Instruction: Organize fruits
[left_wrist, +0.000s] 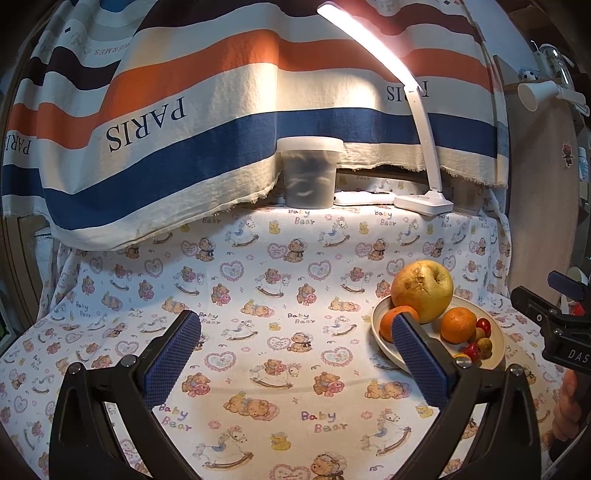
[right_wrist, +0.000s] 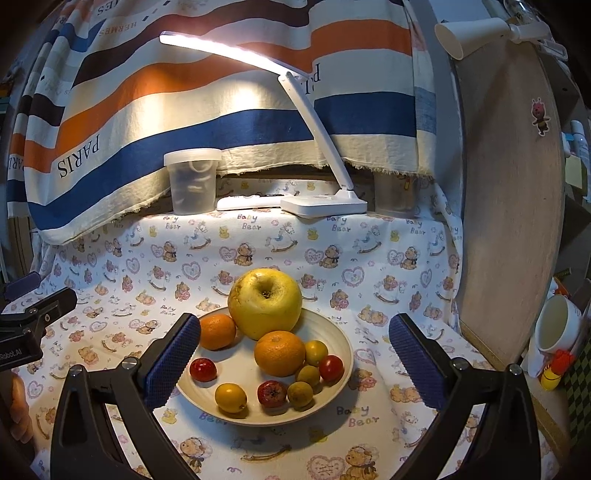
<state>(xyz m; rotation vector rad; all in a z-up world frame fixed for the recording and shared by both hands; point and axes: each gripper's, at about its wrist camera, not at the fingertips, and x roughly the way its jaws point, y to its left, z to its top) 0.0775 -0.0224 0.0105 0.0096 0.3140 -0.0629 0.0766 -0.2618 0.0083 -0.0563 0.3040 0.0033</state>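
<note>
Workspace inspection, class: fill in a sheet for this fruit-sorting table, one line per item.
Surface: table under a bear-print cloth, flat.
Job's things: cream plate holding a large yellow fruit, two oranges, and small red and yellow fruits.
Clutter: lidded plastic tub, lit desk lamp, white remote-like bar at the back.
Grippers: left gripper and right gripper, jaws wide open, empty; the right hovers over the plate.
Cables: nothing seen.
Surroundings: striped PARIS cloth behind, wooden board and white mug to the right.
</note>
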